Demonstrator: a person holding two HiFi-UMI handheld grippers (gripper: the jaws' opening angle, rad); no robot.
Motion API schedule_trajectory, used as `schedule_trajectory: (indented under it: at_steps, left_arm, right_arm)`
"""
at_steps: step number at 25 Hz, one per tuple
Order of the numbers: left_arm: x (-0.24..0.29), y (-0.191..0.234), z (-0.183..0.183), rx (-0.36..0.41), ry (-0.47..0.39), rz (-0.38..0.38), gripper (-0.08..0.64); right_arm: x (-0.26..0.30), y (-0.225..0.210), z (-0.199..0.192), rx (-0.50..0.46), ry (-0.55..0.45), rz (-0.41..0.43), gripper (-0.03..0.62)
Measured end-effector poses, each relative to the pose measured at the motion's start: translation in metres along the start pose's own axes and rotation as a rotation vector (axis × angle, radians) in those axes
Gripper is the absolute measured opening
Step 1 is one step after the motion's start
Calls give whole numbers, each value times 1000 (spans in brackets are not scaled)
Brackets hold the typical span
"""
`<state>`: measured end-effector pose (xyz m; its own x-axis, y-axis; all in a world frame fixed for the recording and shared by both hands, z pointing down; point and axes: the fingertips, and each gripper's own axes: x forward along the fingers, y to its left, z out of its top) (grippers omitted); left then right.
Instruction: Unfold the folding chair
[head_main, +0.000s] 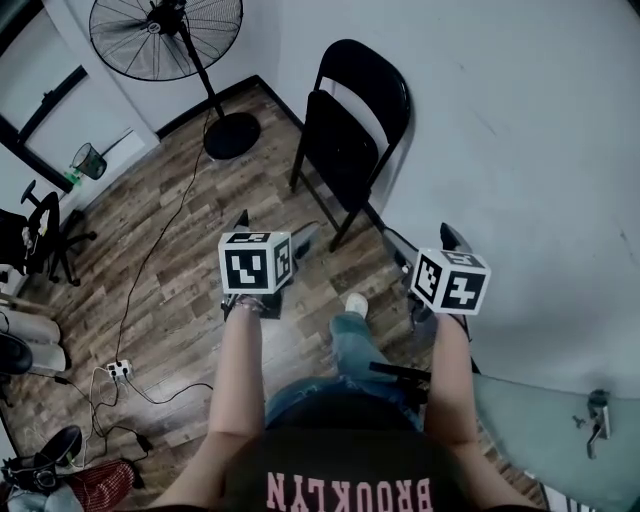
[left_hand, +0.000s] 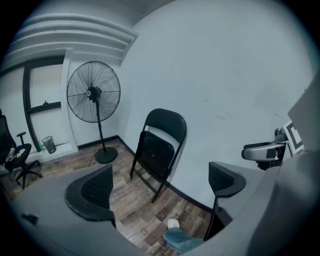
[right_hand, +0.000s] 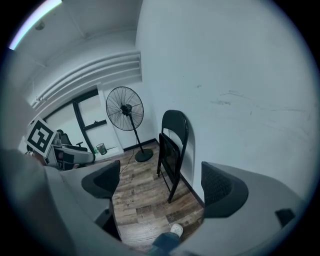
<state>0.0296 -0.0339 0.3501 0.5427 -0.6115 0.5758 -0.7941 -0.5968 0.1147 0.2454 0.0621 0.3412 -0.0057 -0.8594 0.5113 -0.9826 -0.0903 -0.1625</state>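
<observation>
Wood floor (head_main: 190, 250) lies open between folding chair (head_main: 342, 150) and left hand-held gripper (left_hand: 160, 186), right hand-held gripper (right_hand: 161, 184), jaws apart.

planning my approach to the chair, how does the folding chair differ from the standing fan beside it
The folding chair is folded flat and leans against the wall; the standing fan stands upright by itself on a round base. The folding chair rests on thin legs and has a solid rounded back; the standing fan has one pole topped by a round wire cage. Both are black and sit on the wood floor.
</observation>
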Motion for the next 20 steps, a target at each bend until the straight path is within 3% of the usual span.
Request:
schedule_trajectory:
  at_steps: [9, 20]
  left_arm:
    - [95, 2, 66, 5, 34, 60, 571]
    - [188, 2, 107, -57, 64, 78, 571]
  right_arm:
    - [92, -56, 75, -21, 5, 63, 509]
    - [170, -109, 118, -60, 34, 65, 509]
